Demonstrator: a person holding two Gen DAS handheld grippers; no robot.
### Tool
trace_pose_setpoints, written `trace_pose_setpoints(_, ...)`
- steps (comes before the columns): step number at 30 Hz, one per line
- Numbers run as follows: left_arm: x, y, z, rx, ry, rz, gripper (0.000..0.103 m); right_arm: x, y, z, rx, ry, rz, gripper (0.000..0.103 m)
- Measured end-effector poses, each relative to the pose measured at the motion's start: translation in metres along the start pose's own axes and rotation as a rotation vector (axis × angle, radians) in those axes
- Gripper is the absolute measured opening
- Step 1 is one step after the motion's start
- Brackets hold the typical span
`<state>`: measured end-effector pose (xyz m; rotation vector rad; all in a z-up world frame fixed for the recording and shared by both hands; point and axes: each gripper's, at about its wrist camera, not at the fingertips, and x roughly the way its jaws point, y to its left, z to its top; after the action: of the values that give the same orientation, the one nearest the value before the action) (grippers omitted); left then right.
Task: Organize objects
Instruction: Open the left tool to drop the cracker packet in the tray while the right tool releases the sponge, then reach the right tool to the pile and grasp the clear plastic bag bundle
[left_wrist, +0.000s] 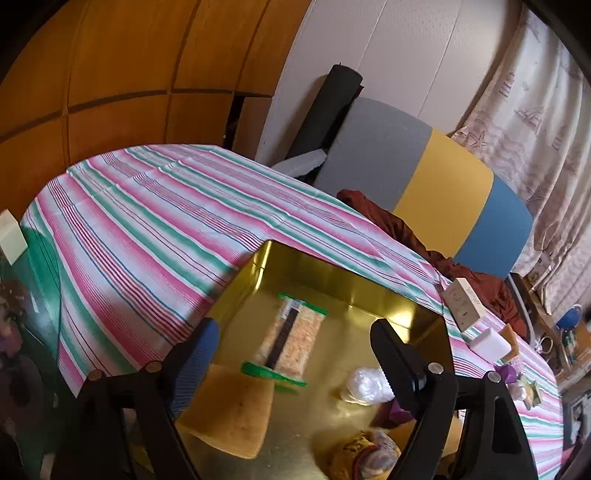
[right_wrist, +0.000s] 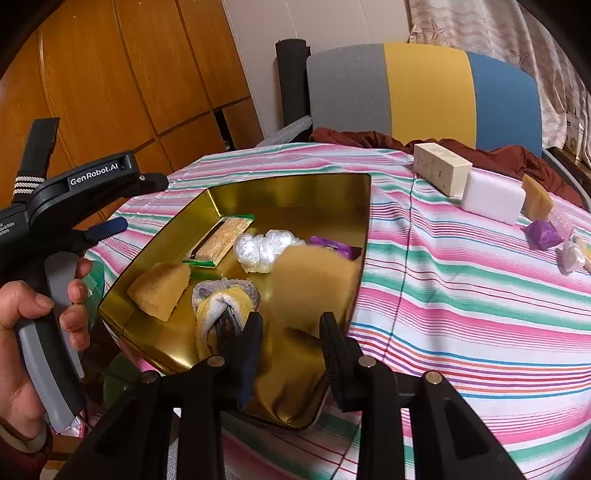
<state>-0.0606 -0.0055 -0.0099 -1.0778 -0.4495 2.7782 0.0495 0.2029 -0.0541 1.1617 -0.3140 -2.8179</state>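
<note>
Striped tablecloth (right_wrist: 461, 295) carries a gold rectangular tin (right_wrist: 288, 192) already holding several items below the wide, empty left gripper (left_wrist: 295, 354), while the narrowly parted right gripper (right_wrist: 291, 328) has a blurred tan sponge (right_wrist: 314, 284) just ahead, and boxes (right_wrist: 441, 168) wait beyond.

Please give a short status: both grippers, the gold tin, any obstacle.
Left gripper open, empty, over the gold tin. Right gripper slightly open; blurred tan sponge just ahead, grip unclear. Nothing blocking the tin.

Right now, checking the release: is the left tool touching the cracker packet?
Apart. Right wrist view shows the left tool outside the tin, clear of the cracker packet.
</note>
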Motion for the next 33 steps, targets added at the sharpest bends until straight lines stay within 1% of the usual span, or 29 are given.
trace_pose_setpoints(5,0.0,-0.015,-0.009,0.032,0.024,-0.028,0.086,-0.013,-0.011,0.003,0.04,-0.046,-0.005,0.032)
trace_pose_setpoints(7,-0.002,-0.024,-0.014,0.058,0.031,-0.037,0.09,-0.019,-0.018,0.005,0.063,-0.07,-0.018,0.032)
trace_pose_setpoints(11,-0.005,-0.042,-0.021,0.096,0.05,-0.073,0.097,-0.026,-0.039,0.007,0.114,-0.087,-0.053,0.032)
trace_pose_setpoints(15,-0.008,-0.064,-0.031,0.134,0.088,-0.134,0.1,-0.029,-0.063,0.004,0.175,-0.074,-0.107,0.033)
trace_pose_setpoints(17,-0.008,-0.077,-0.039,0.154,0.123,-0.176,0.101,-0.031,-0.078,0.001,0.216,-0.069,-0.129,0.039)
trace_pose_setpoints(19,-0.01,-0.089,-0.045,0.174,0.146,-0.21,0.101,-0.031,-0.094,-0.002,0.26,-0.06,-0.154,0.04)
trace_pose_setpoints(21,-0.012,-0.104,-0.055,0.211,0.163,-0.24,0.101,-0.033,-0.109,-0.005,0.297,-0.049,-0.174,0.04)
trace_pose_setpoints(24,-0.014,-0.127,-0.069,0.273,0.195,-0.28,0.102,-0.032,-0.124,-0.01,0.316,-0.034,-0.213,0.04)
trace_pose_setpoints(26,-0.015,-0.141,-0.079,0.314,0.216,-0.303,0.102,-0.033,-0.134,-0.015,0.333,-0.029,-0.226,0.04)
trace_pose_setpoints(29,-0.015,-0.158,-0.093,0.359,0.241,-0.319,0.103,-0.032,-0.151,-0.024,0.362,-0.016,-0.248,0.04)
trace_pose_setpoints(31,-0.014,-0.171,-0.103,0.388,0.27,-0.332,0.103,-0.032,-0.165,-0.03,0.381,-0.006,-0.264,0.04)
trace_pose_setpoints(33,-0.014,-0.184,-0.113,0.422,0.295,-0.351,0.103,-0.034,-0.182,-0.034,0.398,0.002,-0.294,0.04)
